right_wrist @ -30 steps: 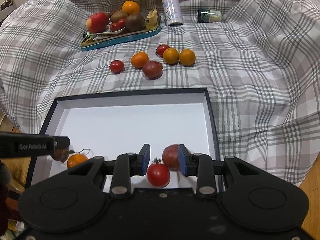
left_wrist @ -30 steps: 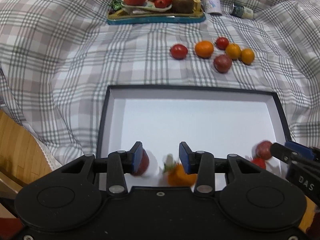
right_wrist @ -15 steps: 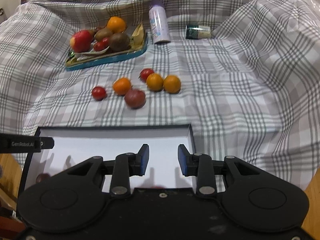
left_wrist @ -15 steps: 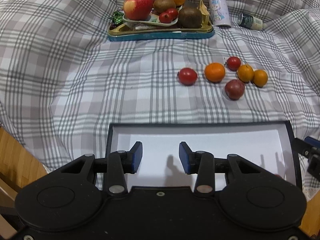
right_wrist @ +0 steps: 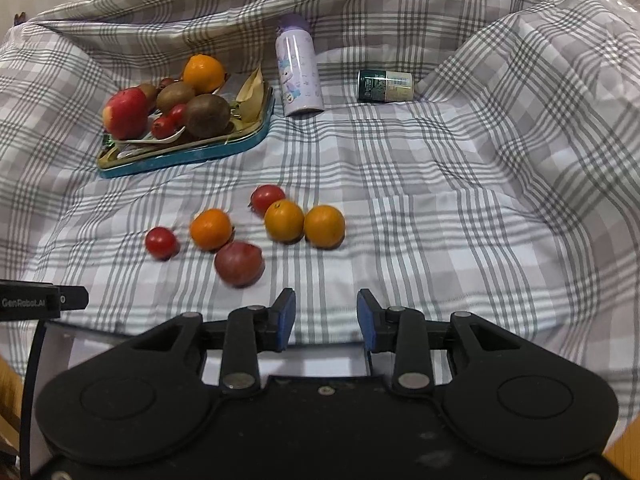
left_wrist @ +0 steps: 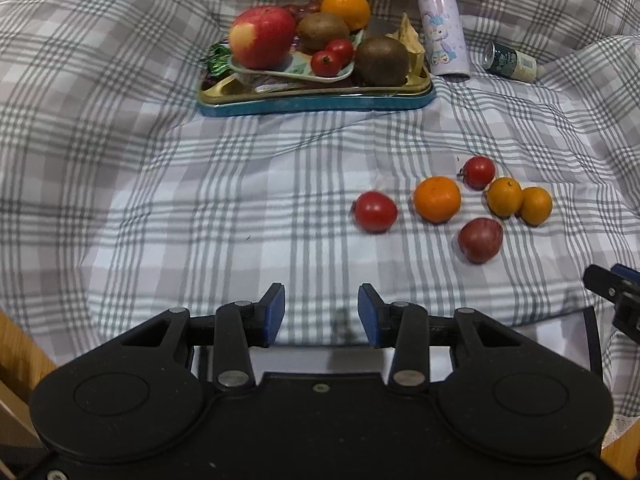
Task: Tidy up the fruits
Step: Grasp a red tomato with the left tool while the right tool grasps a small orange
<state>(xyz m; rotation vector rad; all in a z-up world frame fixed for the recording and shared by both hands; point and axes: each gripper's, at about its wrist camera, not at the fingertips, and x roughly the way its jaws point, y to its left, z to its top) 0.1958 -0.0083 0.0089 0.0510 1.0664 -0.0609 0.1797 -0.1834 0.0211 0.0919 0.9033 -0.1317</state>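
Several loose fruits lie on the plaid cloth: a red tomato [left_wrist: 375, 212], an orange [left_wrist: 437, 199], a second tomato [left_wrist: 478, 173], two small oranges [left_wrist: 504, 197] and a dark red plum [left_wrist: 480, 240]. In the right wrist view the plum [right_wrist: 239, 263] lies just ahead and left of my right gripper [right_wrist: 325, 315]. My left gripper [left_wrist: 321, 311] is open and empty, short of the fruits. The right gripper is open and empty too. The white box with a black rim [right_wrist: 34, 356] lies under both grippers, mostly hidden.
A teal tray [left_wrist: 316, 100] at the back holds an apple, kiwis, an orange and small tomatoes. A purple bottle [left_wrist: 442, 36] and a green can [left_wrist: 510, 65] lie right of it. Wooden edges show at the lower corners.
Both grippers have drawn up and forward from the box, leaving the fruits they held inside it. The loose fruits now lie nearer and the box has slipped beneath the view.
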